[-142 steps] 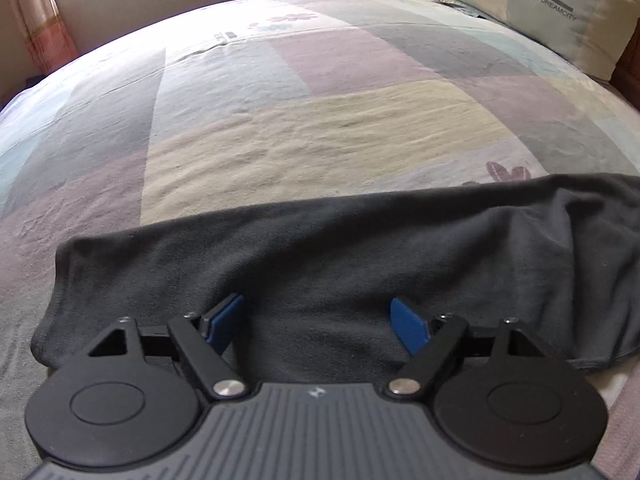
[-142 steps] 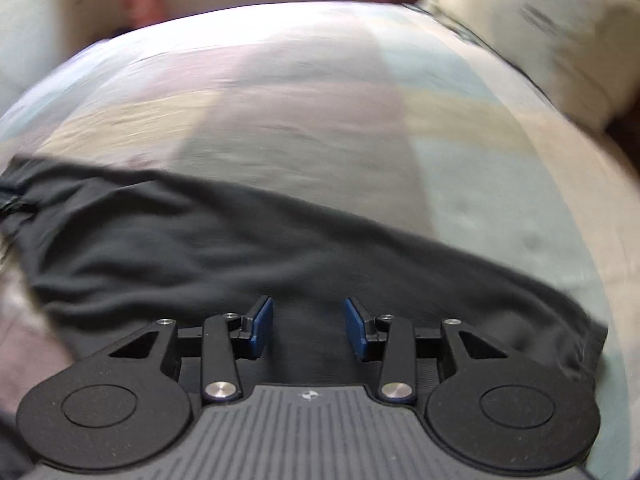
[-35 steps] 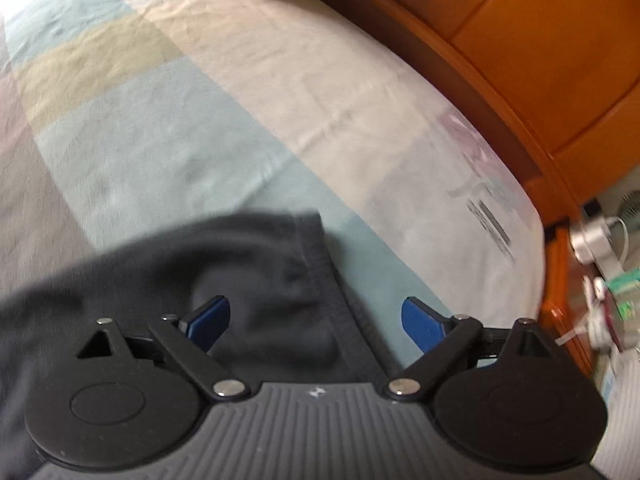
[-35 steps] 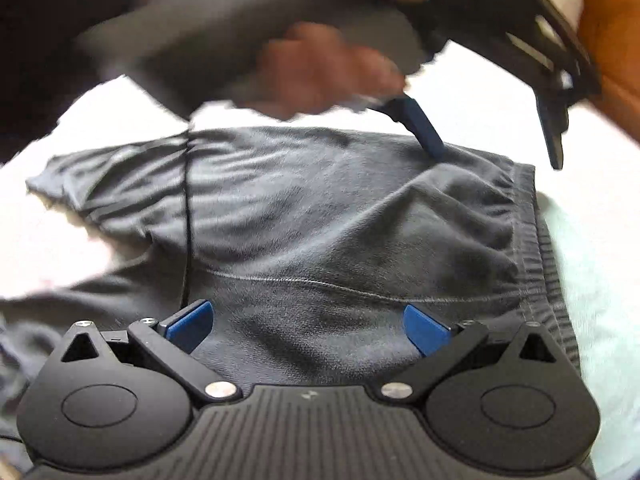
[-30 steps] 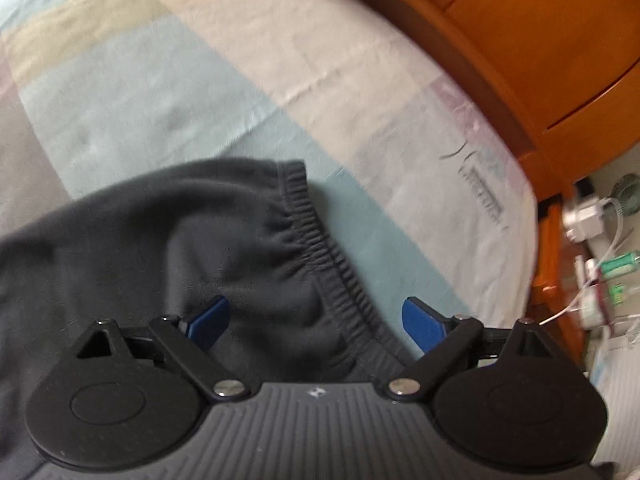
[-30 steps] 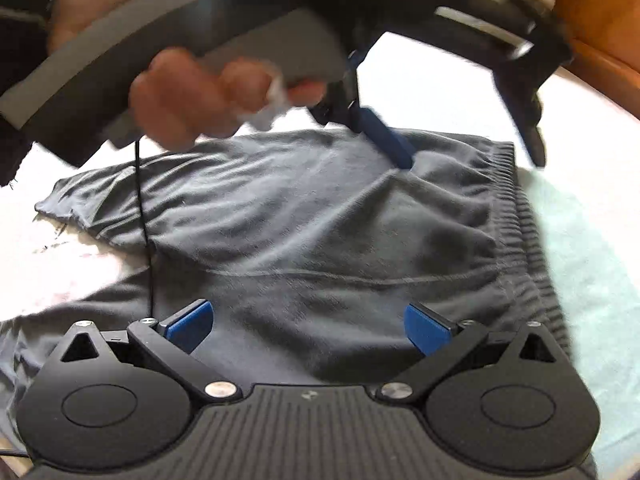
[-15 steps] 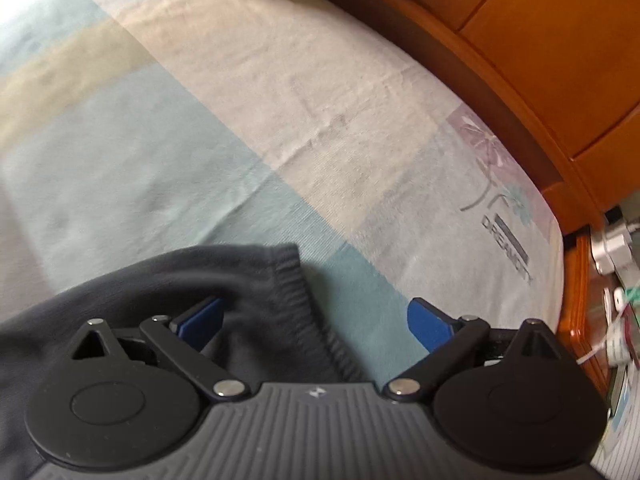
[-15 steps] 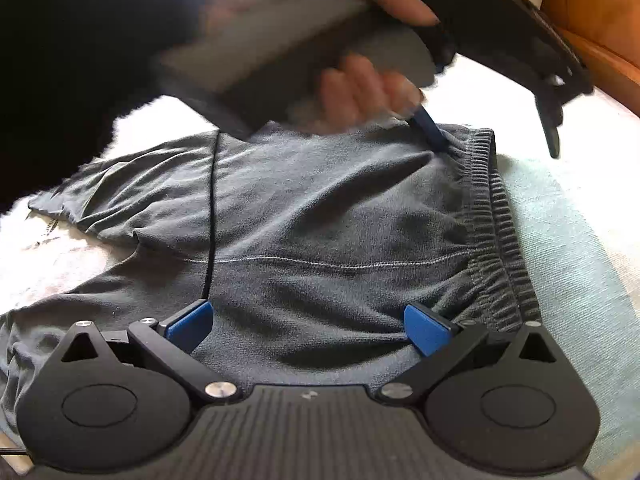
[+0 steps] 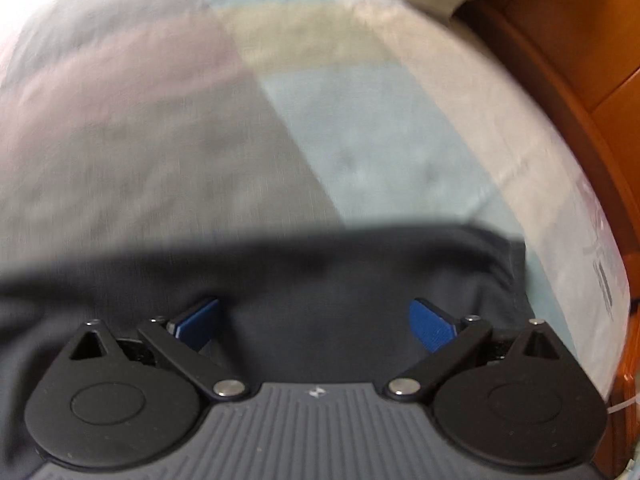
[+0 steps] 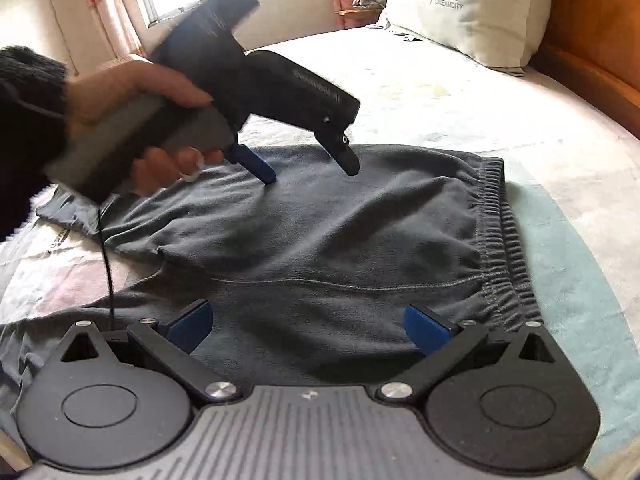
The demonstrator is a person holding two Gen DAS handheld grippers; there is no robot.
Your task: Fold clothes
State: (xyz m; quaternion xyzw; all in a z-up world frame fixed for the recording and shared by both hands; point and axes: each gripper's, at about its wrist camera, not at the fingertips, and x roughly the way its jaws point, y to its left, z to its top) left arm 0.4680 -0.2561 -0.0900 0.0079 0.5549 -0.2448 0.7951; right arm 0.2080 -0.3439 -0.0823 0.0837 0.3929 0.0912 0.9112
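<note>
Dark grey pants [image 10: 320, 248] lie on the bed, folded lengthwise, with the gathered elastic waistband [image 10: 500, 240] at the right. My right gripper [image 10: 308, 326] is open low over the near edge of the pants, nothing between its blue pads. In the right wrist view my left gripper [image 10: 312, 172], held by a hand [image 10: 140, 92], hovers open over the far edge of the pants, fingertips just above the cloth. The left wrist view is blurred: the left gripper [image 9: 314, 320] is open over the dark pants [image 9: 320, 264].
The bed sheet [image 9: 200, 120] has pastel colour blocks. A pillow [image 10: 472, 12] leans at the head of the bed by an orange wooden headboard [image 10: 592, 24]. A window and curtains [image 10: 108, 12] stand behind. A thin black cable [image 10: 106, 256] hangs from the left gripper.
The left gripper has swung left from the waistband corner toward the middle of the far edge and now hovers there. The right gripper has stayed open at the near edge.
</note>
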